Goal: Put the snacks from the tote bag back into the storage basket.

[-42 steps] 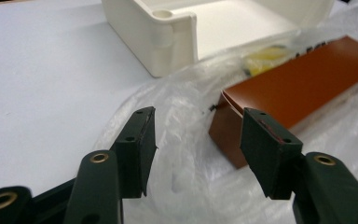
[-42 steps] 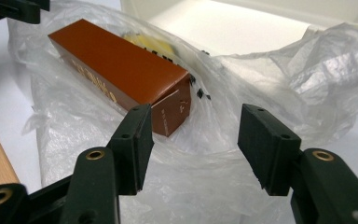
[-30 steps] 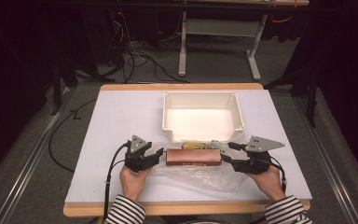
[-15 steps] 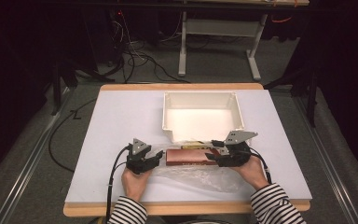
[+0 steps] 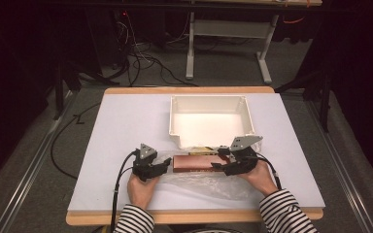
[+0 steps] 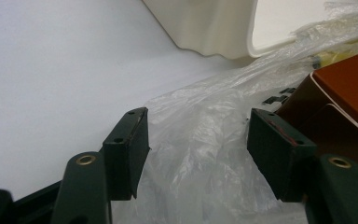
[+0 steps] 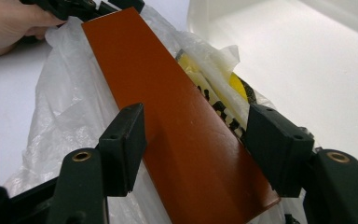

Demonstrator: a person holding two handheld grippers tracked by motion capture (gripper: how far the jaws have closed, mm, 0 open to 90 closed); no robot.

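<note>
A flat red-brown box [image 5: 196,162] lies on a crumpled clear plastic bag [image 5: 199,182] near the table's front, just before a white bin [image 5: 209,98]. My left gripper [image 5: 165,165] is at the box's left end. In the left gripper view its jaws [image 6: 198,149] have just been opening, with loose bag film [image 6: 200,126] between them and the box [image 6: 349,88] at the right. My right gripper [image 5: 219,161] is at the box's right end. Its jaws [image 7: 200,147] have just been opening and straddle the box [image 7: 168,107], and the pads do not press on it.
A yellow item with black marks [image 7: 223,93] lies in the bag between the box and the bin [image 7: 307,60]. The white mat [image 5: 126,126] covers the table, whose wooden edge [image 5: 194,217] runs along the front. Cables and a table frame lie on the floor behind.
My right gripper has moved left and slightly down to the box's right end. The left hand has stayed in place. Both pairs of jaws stand a little wider.
</note>
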